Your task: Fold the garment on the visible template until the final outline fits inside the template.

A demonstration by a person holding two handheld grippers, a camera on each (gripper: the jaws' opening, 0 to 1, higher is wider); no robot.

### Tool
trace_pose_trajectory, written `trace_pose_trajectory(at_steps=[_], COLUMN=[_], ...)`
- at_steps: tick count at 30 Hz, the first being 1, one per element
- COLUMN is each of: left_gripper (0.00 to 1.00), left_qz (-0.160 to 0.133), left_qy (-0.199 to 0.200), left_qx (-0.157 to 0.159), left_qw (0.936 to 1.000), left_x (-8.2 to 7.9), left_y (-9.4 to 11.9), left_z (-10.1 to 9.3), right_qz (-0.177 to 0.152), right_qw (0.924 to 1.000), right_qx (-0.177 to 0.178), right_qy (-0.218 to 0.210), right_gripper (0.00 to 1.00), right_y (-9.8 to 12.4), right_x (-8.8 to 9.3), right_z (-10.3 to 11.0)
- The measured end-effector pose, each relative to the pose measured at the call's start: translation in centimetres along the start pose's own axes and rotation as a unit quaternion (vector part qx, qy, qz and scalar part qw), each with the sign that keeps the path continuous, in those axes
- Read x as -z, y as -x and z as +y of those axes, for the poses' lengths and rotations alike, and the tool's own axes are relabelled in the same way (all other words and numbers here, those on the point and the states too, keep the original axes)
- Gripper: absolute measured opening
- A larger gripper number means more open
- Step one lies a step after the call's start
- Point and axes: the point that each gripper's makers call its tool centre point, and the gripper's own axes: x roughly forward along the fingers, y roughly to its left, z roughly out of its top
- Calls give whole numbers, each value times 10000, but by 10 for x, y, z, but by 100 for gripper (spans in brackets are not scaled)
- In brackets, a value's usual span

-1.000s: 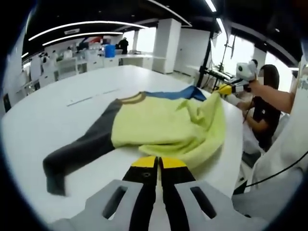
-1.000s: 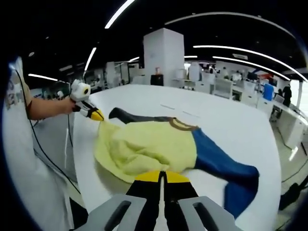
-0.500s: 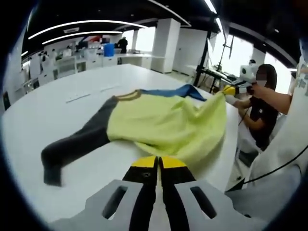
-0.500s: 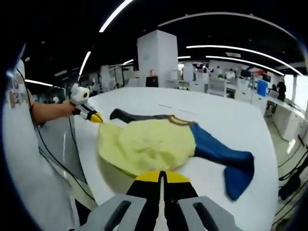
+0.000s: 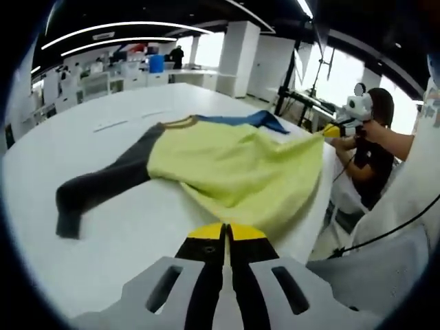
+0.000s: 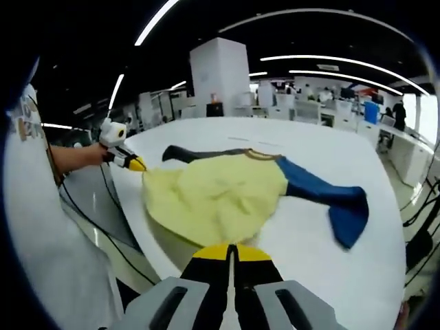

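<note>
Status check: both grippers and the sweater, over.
Left gripper and right gripper both shut on the yellow hem. Sweater stretched flat on white table, grey sleeve and blue sleeve spread. Nothing obstructing.

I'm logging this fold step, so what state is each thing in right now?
Garment: spread on the table, yellow hem pinched at two corners and stretched toward the near edge.
Grey sleeve: flat, extended.
Blue sleeve: flat, extended.
Left gripper: shut on the hem.
Right gripper: shut on the hem.
Table: white, garment on it.
</note>
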Motion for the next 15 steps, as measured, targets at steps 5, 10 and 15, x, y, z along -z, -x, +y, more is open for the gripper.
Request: trace_pose_trajectory(at_steps=[5,10,15], left_gripper=[0,0,0], left_qz=[71,140,91], left_qy=[55,183,344], left_qx=[14,-25,18], left_qw=[10000,9997,9994], left_x=[9,21,24], left_y=[3,10,19], left_z=[-7,-9,-16], right_qz=[189,320,388], right_qw=[9998,9991,9987], right_qx=[-22,-36,-50], right_qy=[-96,-260,-330], right_gripper=[0,0,0], right_y=[1,0,-1], right_x=[21,42,50], right_z=[8,14,18])
